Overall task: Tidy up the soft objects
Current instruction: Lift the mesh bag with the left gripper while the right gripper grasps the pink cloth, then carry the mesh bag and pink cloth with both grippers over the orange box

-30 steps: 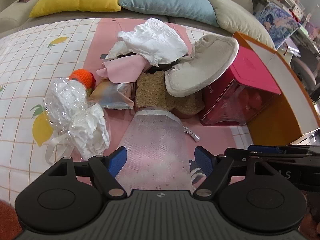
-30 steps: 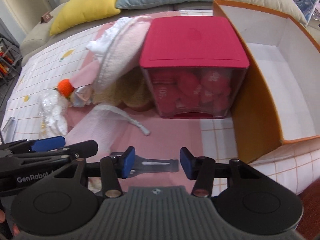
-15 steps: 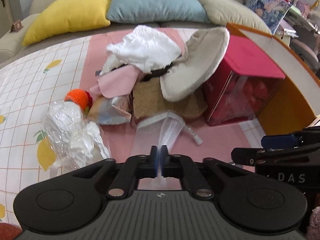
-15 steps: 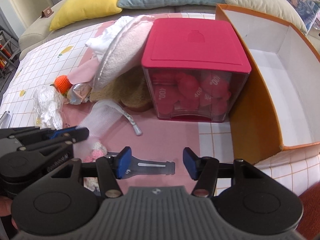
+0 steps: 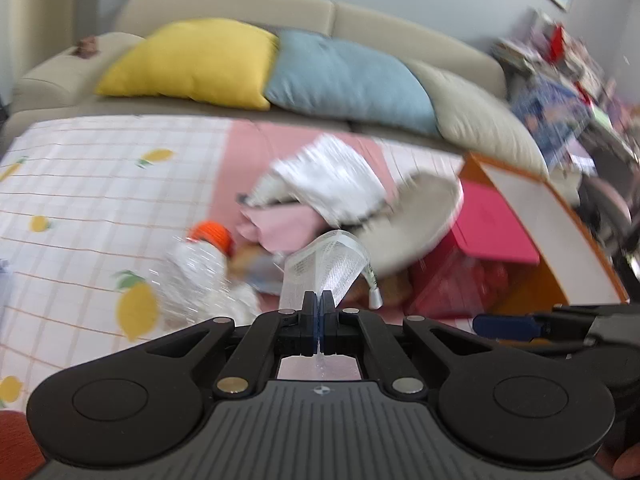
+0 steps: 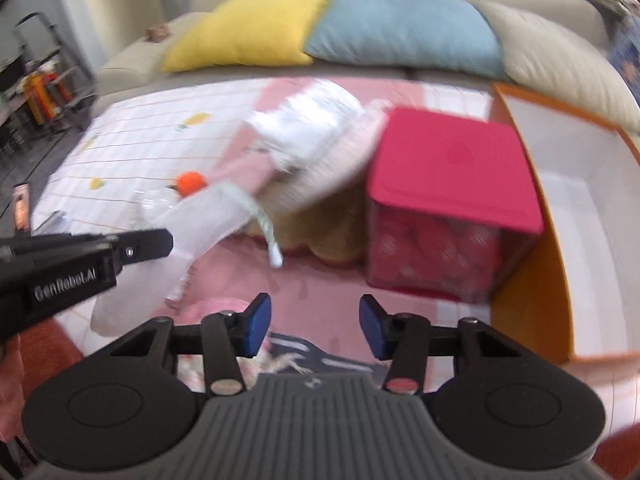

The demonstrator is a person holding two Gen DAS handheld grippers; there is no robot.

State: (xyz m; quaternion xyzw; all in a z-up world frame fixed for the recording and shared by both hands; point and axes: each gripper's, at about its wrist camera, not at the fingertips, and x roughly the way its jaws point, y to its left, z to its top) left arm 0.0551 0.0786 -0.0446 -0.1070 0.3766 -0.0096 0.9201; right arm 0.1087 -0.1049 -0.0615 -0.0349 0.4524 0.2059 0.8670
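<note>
My left gripper is shut on a white mesh bag and holds it lifted off the table; the bag hangs from it in the right wrist view, its drawstring toggle dangling. My right gripper is open and empty, low over the pink cloth near the front edge. A pile of soft things lies behind: white cloth, pink cloth, beige slipper, brown pad. Both views are motion-blurred.
A pink-lidded clear box stands right of the pile, beside an open orange box. A crumpled plastic bag and an orange knitted ball lie left. Yellow, blue and beige cushions line the sofa behind.
My left gripper closed on the mesh bag and has lifted it up off the table. Both grippers have risen and tilted back; the right stays open.
</note>
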